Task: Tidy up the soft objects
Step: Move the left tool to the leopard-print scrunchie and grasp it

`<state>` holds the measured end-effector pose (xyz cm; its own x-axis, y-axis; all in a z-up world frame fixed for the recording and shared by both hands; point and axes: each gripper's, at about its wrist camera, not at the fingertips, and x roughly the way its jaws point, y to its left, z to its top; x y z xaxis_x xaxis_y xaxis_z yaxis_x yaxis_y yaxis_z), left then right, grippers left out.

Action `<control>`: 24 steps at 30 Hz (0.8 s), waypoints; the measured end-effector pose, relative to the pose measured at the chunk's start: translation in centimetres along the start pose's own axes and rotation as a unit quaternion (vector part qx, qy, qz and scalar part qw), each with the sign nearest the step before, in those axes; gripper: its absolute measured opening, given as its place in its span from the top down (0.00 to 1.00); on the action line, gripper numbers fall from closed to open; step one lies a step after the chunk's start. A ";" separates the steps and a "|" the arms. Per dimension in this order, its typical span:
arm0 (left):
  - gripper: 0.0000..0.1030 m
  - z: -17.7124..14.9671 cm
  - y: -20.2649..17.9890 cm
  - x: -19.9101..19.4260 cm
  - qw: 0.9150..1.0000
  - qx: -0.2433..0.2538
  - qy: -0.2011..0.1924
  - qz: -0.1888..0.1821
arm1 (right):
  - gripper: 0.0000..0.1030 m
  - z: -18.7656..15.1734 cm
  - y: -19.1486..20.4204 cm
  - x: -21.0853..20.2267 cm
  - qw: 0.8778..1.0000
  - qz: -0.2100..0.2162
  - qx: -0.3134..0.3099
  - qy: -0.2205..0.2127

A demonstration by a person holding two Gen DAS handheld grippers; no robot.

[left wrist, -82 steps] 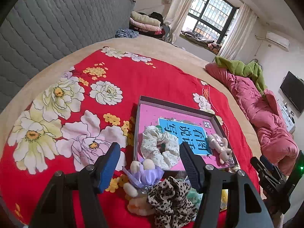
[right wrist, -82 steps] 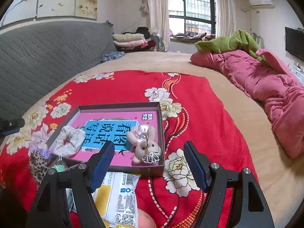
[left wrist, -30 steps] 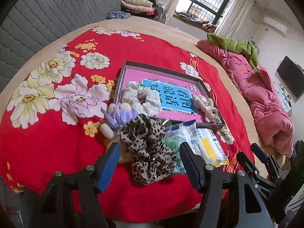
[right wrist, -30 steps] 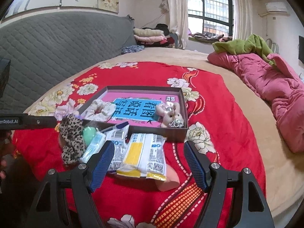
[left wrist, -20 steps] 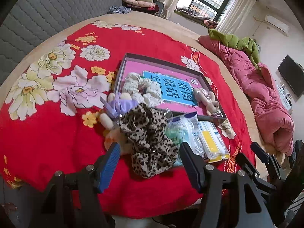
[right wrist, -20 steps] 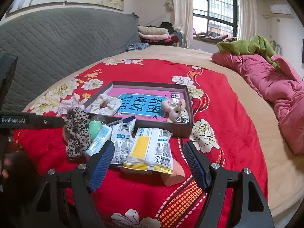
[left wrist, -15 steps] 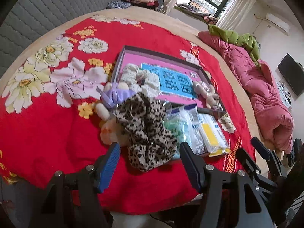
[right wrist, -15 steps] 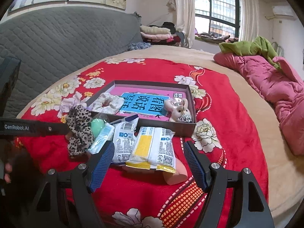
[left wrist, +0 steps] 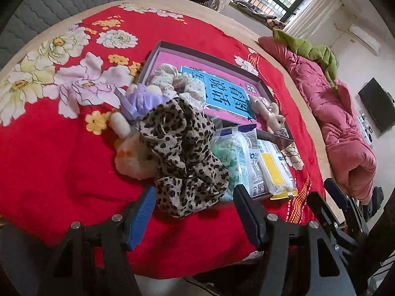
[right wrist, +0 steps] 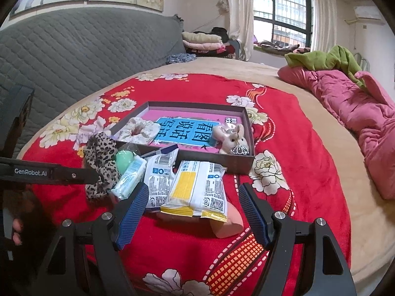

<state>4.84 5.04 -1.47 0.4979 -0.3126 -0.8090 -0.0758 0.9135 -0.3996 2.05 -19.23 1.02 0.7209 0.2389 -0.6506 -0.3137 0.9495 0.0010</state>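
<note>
Tilting downward, left gripper (left wrist: 195, 194) fingers spread over leopard-print scrunchie (left wrist: 182, 157)

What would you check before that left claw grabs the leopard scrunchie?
1. Left claw open: ok, nothing between its fingers.
2. Leopard scrunchie lined up ahead of it: ok.
3. Scrunchie free to lift alone: not ok, it lies partly over a plush toy and against the green packet.
4. Room in the box: ok, the white scrunchie and bunny leave bare floor.
5. Right claw out of the way: ok, open over the yellow packet.
</note>
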 end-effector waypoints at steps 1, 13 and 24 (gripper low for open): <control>0.37 0.1 0.0 0.2 1.000 -0.002 -0.001 -0.005 | 0.26 0.0 0.0 0.1 1.000 0.001 0.001 0.000; 0.37 2.0 0.5 2.4 0.999 -0.031 -0.003 -0.011 | 0.26 -0.5 -0.2 1.5 1.000 0.006 0.002 0.015; 0.48 2.5 0.2 3.8 1.000 -0.026 0.000 -0.013 | 0.26 -1.3 0.2 3.2 0.999 0.014 -0.003 0.032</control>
<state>8.84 4.73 -3.51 0.5008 -0.3350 -0.7981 -0.1086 0.8904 -0.4420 3.49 -18.53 -2.03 0.6713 0.2524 -0.6969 -0.3374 0.9412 0.0159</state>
